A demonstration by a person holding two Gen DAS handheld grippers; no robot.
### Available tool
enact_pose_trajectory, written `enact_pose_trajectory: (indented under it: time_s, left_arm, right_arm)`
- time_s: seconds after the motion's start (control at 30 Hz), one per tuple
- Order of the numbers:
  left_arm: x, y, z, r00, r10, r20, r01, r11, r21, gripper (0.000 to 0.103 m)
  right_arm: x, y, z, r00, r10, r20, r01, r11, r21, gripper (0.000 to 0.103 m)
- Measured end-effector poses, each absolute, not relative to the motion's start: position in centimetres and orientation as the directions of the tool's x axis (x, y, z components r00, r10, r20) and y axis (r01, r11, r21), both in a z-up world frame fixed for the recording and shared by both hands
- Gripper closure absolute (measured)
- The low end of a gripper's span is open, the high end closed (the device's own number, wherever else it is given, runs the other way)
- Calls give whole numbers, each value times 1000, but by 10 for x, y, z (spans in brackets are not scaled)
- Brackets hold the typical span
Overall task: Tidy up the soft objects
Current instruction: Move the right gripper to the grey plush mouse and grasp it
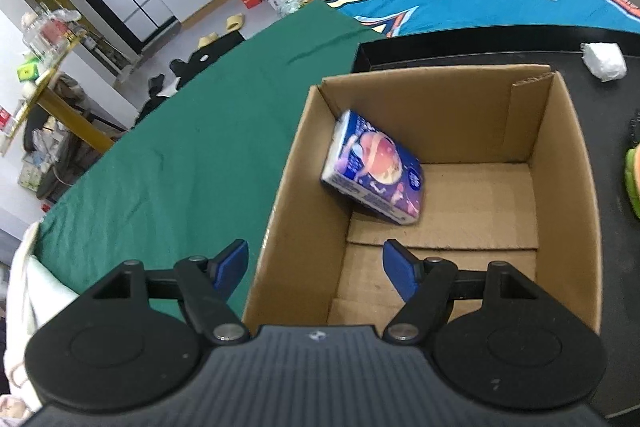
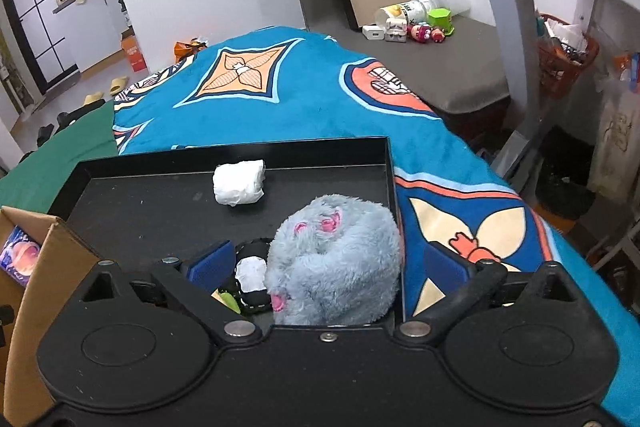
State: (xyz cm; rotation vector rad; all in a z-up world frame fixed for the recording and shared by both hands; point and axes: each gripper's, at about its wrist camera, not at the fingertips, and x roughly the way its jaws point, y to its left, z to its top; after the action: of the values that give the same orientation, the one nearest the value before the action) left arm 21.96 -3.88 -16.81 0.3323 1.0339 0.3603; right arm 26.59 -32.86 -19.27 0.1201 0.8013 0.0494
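An open cardboard box [image 1: 448, 107] holds a blue printed tissue pack [image 1: 374, 173] that leans against its left wall. My left gripper [image 1: 315, 251] hovers open over the box's near left wall, one finger outside and one over the inside, holding nothing. In the right wrist view a grey plush toy [image 2: 336, 259] with pink paws lies in the black tray [image 2: 160, 195]. My right gripper [image 2: 328, 255] stands wide open around the toy, its blue pads [image 2: 212, 261] clear of the fur. A small black-and-white soft piece [image 2: 250, 275] lies beside the plush. A white soft wad [image 2: 239, 187] sits at the tray's far side.
The tray rests on a blue patterned blanket [image 2: 280, 99], with a green cloth [image 1: 180, 147] left of the box [image 2: 60, 259]. A green and orange soft thing [image 1: 634, 183] shows at the tray's right edge. Small toys and cups [image 2: 416, 23] stand on a grey surface behind.
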Motion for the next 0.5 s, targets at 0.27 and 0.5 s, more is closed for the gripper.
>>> enact_pose_trajectory:
  time_s: [0.27,0.5]
  left_arm:
    - [236,-38,-176,414,470,-780,-151,880,451,30]
    - [240,-42,-179,402,468,-787,-137,880,454,30]
  right_arm:
    - [275,-320,-206,688,95,-719,-39,995,94,2]
    - [279,-320,-215,675,75,-734,-35,997,70,28]
